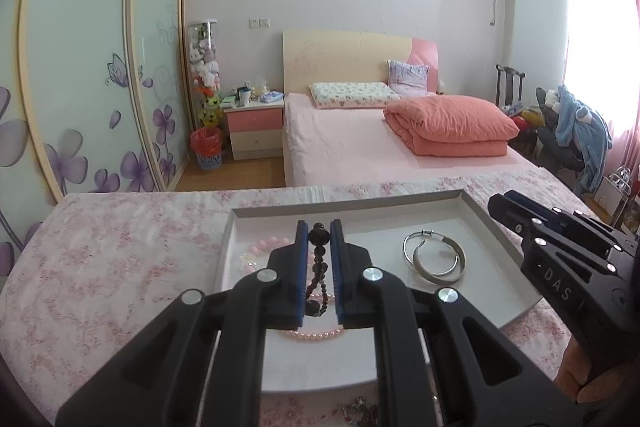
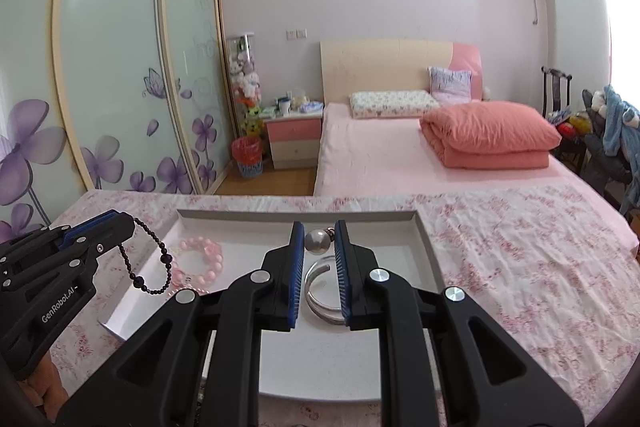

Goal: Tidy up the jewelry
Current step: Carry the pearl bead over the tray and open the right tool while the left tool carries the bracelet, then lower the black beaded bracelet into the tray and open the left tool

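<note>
With both grippers held over the grey tray [image 2: 424, 239], I have something pinched in each. My left gripper [image 1: 319, 227] is closed on a black bead strand [image 1: 318, 269]; from the right wrist view the strand [image 2: 154, 259] hangs from the fingertips in a loop above the tray's left part, clear of the tray floor. My right gripper [image 2: 319, 229] is clamped on a pearl piece [image 2: 317, 241], a round pale bead with a small reddish fitting at its right side, held between the blue pads [image 2: 297, 255] above the middle of the tray.

Inside the tray, a pink bead bracelet [image 2: 200, 263] lies toward the left side, under the hanging black strand. A silver bangle [image 1: 434, 261] lies flat toward the right side of the tray, well apart from the pink bracelet; from the right wrist it sits just below my right fingertips. A pink pearl strand [image 1: 316, 335] lies near the tray's near edge, partly hidden behind my left gripper's fingers [image 1: 301, 251].

Just outside the tray's near edge, a reddish tangle of jewelry [image 1: 358, 407] rests on the floral sheet [image 2: 520, 267] that the tray sits on; I cannot tell what it is.
</note>
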`<state>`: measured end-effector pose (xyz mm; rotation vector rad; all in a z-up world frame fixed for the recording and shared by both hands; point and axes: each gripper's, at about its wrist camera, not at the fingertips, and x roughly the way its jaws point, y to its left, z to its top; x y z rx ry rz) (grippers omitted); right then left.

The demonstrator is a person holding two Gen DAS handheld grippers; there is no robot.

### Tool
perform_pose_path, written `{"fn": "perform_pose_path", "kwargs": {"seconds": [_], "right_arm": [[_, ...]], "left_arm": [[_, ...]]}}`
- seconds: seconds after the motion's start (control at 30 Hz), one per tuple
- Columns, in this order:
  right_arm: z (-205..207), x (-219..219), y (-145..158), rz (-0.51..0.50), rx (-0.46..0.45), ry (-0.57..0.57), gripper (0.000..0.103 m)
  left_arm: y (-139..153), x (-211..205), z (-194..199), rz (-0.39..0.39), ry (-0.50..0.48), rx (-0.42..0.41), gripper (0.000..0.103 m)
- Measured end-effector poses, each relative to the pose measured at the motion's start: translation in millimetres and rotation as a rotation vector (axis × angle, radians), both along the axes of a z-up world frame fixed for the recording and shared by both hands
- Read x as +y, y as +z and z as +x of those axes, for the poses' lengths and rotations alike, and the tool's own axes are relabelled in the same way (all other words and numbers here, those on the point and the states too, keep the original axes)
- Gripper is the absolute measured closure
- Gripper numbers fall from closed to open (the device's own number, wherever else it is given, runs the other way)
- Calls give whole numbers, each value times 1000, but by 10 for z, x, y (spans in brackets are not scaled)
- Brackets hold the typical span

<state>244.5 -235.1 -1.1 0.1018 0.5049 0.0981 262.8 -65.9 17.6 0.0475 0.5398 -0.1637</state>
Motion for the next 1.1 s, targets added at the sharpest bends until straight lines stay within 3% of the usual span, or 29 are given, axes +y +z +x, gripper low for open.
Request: {"fn": "perform_pose_path", "kwargs": {"seconds": [0.3, 0.37, 0.43, 0.5, 0.77, 1.1], "right_arm": [[193, 22, -117, 29, 61, -2, 86], [188, 13, -114, 30, 63, 0, 81], [150, -19, -117, 26, 54, -13, 67], [134, -65, -127, 33, 58, -22, 67], [22, -170, -78, 51, 58, -50, 67], [-236, -163, -39, 32, 72, -30, 67]], "left_arm": [[-142, -61, 241, -4, -3, 44, 91], [-144, -33, 271, -14, 4, 50, 90], [-137, 4, 284, -27, 11, 53, 86], [-127, 68, 288, -37, 27, 50, 81], [-44, 288, 235, -62, 86, 55, 80], [26, 400, -118, -57, 86, 50, 73]]}}
